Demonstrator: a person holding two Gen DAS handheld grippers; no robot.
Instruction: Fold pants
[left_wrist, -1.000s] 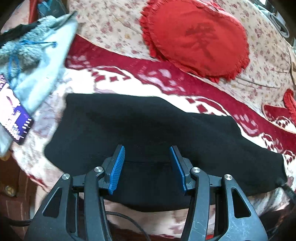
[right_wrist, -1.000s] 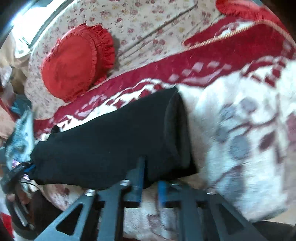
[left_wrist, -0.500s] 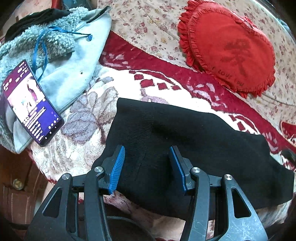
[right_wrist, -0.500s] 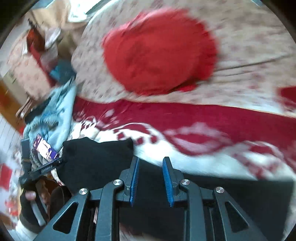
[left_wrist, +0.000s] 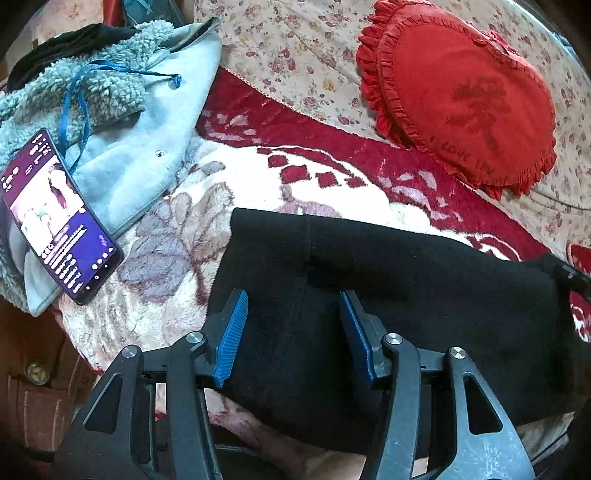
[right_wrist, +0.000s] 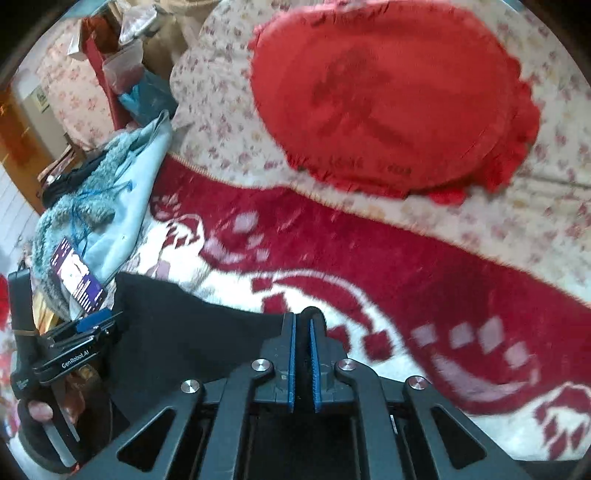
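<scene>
Black pants (left_wrist: 388, 295) lie folded lengthwise on a red and white blanket (left_wrist: 295, 184). My left gripper (left_wrist: 291, 325) is open, its blue pads above the pants near their left end, nothing between them. In the right wrist view the pants (right_wrist: 192, 332) lie at lower left. My right gripper (right_wrist: 302, 332) is shut on a bunched black edge of the pants (right_wrist: 314, 314) at its tips. The left gripper (right_wrist: 85, 332) also shows in the right wrist view, at the pants' left end.
A lit phone (left_wrist: 55, 214) lies on a pale blue fleece jacket (left_wrist: 129, 147) at left. A red heart cushion (left_wrist: 461, 96) leans on the floral sofa back (left_wrist: 295, 55). The blanket's near edge drops off below my left gripper.
My right gripper swung from the pants' right end towards the middle and closed on the fabric. My left gripper shifted toward the pants' left end and stayed open.
</scene>
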